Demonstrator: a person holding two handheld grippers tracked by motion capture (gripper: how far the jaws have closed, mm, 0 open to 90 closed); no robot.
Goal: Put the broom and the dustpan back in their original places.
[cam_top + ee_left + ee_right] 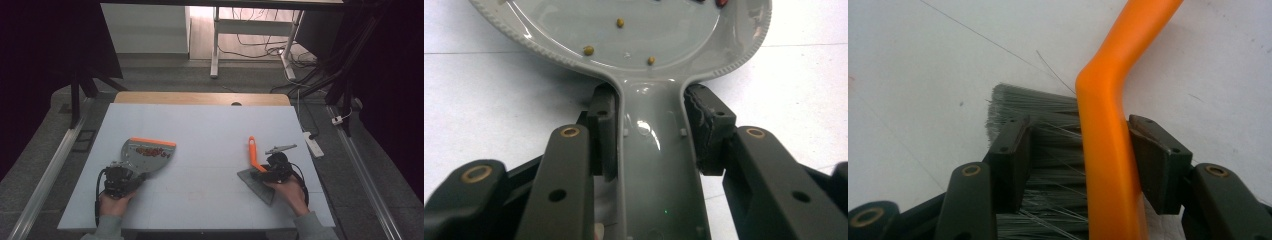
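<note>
Near the counter's (200, 120) front edge, the left tool (120, 178) pinches the grey dustpan's (145, 152) handle toward the left edge, small bits, perhaps beans, lying in its pan, while the right tool (270, 170) clamps the orange-handled brush (254, 155), bristles flat, toward the right edge.

No text, label, brand, number or sign can be read in any of the views: the grey dustpan (145, 152), the orange-handled brush (256, 167) and the pale desk (210, 130) carry no legible markings, and nothing on the floor or furniture beyond the desk is readable either
</note>
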